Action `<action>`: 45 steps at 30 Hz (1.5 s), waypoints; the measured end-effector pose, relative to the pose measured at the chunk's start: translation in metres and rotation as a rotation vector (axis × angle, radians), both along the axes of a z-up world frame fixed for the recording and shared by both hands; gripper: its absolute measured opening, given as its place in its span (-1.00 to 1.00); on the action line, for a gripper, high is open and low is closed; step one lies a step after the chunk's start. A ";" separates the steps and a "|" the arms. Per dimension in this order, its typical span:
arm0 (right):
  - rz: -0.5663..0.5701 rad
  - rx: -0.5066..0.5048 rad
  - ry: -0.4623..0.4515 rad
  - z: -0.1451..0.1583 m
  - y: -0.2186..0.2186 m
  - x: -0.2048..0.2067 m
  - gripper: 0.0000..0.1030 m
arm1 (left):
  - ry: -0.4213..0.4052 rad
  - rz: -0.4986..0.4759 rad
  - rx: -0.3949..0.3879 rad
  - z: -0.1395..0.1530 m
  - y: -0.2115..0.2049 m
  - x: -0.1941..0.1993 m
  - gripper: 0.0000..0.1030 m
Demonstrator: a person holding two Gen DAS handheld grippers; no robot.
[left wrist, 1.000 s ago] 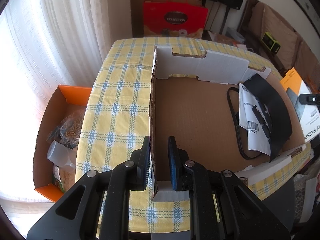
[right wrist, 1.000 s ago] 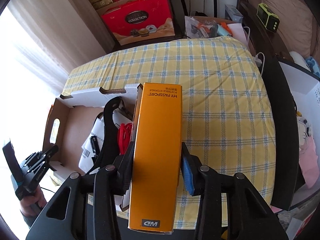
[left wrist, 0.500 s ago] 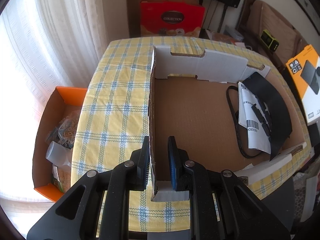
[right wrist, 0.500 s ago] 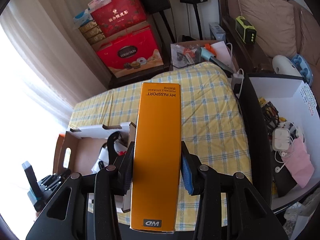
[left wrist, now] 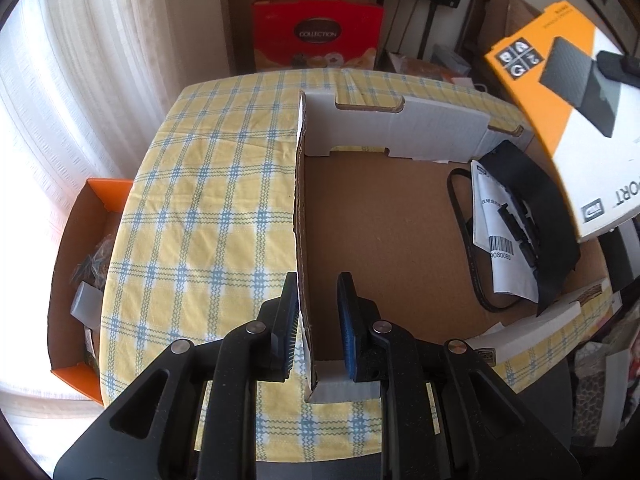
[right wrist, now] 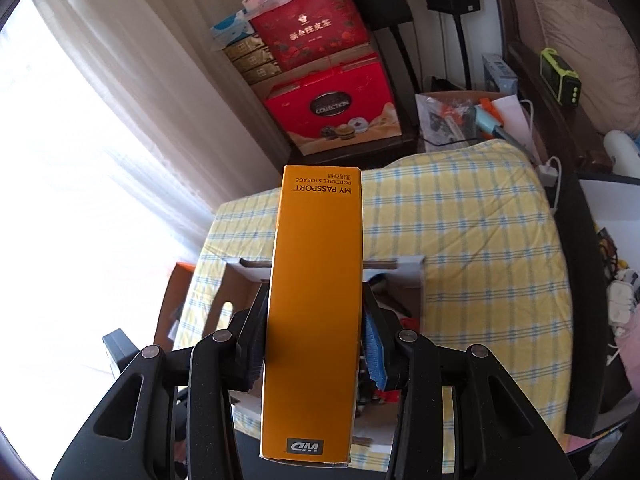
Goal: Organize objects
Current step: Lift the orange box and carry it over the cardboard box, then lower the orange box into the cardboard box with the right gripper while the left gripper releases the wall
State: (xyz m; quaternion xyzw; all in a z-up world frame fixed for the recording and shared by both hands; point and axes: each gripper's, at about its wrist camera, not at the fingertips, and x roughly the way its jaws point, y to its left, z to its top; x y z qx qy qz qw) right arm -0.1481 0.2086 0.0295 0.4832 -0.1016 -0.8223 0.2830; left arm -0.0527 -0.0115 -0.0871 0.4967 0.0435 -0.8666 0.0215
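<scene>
The left tool (left wrist: 318,312) was seen straddling the near left wall of an open cardboard box (left wrist: 384,248). One finger was outside the wall and one inside, and a visible gap was left between the inner pad and the wall, so the jaws stood apart rather than clamped. The box rested on a bench covered by a yellow checked cloth (left wrist: 208,216). On the box floor, toward its right side, a black strap-like piece (left wrist: 532,208), a white leaflet with a barcode (left wrist: 496,232) and a black cable loop (left wrist: 468,248) were lying together.

The right tool (right wrist: 314,332) was closed on an orange WD hard-drive carton (right wrist: 316,300), which was gripped by its two broad faces with the narrow edge marked "MY PASSPORT" turned toward the camera. In the left wrist view the carton (left wrist: 560,92) was seen held in the air above the right part of the box, tilted, touching nothing beneath it.

Beyond the bench a red gift box (right wrist: 336,108) was standing, and an orange-edged carton (left wrist: 76,280) sat on the floor at the left.
</scene>
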 end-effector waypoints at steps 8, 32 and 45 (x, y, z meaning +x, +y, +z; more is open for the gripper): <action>0.043 -0.055 -0.083 -0.047 -0.036 -0.007 -0.21 | -0.006 -0.012 0.026 0.002 0.014 -0.004 -0.64; 0.237 -0.132 -0.244 -0.071 -0.043 -0.004 -0.22 | 0.087 -0.011 0.223 0.045 -0.026 0.018 -0.38; 0.222 -0.181 -0.445 -0.110 -0.050 -0.039 -0.18 | 0.064 -0.022 0.225 0.037 -0.026 0.008 -0.30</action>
